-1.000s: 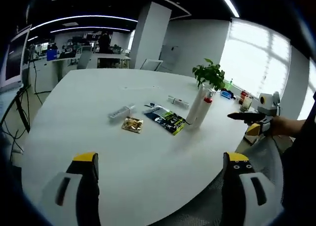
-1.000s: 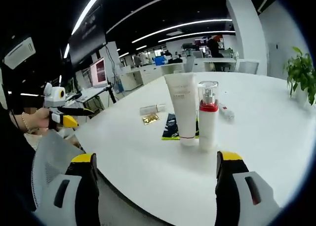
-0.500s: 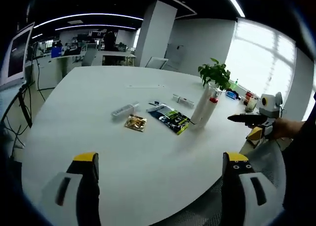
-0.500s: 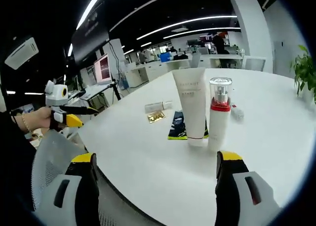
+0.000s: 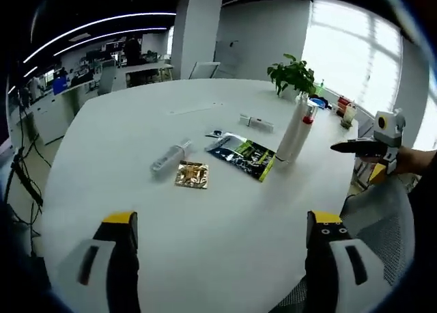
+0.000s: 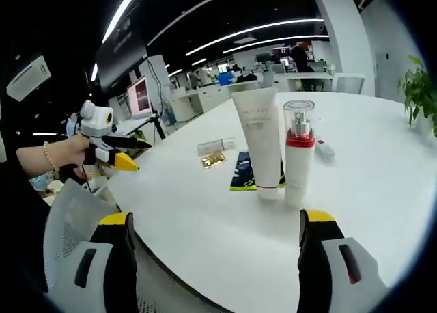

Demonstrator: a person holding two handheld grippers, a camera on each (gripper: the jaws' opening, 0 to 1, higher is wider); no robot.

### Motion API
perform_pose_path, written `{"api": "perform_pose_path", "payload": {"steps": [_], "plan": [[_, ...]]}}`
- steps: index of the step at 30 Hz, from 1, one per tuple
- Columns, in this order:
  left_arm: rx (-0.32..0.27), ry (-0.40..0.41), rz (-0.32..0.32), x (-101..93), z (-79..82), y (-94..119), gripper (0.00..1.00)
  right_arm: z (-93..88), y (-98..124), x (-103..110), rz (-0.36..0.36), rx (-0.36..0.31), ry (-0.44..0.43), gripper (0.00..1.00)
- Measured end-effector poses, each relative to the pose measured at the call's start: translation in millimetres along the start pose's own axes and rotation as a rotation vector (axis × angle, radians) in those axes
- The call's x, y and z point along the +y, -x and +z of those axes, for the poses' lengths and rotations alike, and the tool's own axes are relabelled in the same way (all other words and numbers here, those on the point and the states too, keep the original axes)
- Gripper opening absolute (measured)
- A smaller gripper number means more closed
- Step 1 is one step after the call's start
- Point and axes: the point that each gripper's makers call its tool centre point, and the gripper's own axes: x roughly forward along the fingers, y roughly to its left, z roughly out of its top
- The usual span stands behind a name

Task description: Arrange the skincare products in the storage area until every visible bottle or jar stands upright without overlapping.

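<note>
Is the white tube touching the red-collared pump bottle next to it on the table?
Cannot tell. In the right gripper view the white tube and pump bottle stand upright side by side, their edges meeting near the base with no clear gap or contact.

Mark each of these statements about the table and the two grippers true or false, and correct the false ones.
1. The white tube stands upright beside the pump bottle. True.
2. The right gripper is shut on the pump bottle. False: its jaws stand open and empty, short of both.
3. A small bottle lies on its side on the white table. True.
4. The gold sachet rests on top of the dark packet. False: they lie apart.
5. The left gripper holds nothing. True.
</note>
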Motion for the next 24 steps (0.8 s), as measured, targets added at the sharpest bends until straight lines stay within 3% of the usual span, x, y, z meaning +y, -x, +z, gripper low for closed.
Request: {"api": "perform_pose_path", "payload": {"steps": [7, 13, 21, 24], "plan": [[0.03, -0.066, -0.019, 14.9, 18.7, -22, 0.88, -1.6, 0, -3, -0.006, 0.002, -0.011, 0.99], [0.091, -0.141, -0.016, 32.1, 24.1, -39, 0.79, -3.8, -1, -3, -0.006, 0.014, -0.015, 0.98], [0.16, -0.177, -0.043, 57.4, 28.6, -64, 0.73, -4.8, 0, -7, -0.017, 0.012, -0.026, 0.97], [0.183, -0.194, -0.055, 57.9, 31.0, -71, 0.7, -5.8, 0, -9, -0.022, 0.012, -0.03, 0.96]]}}
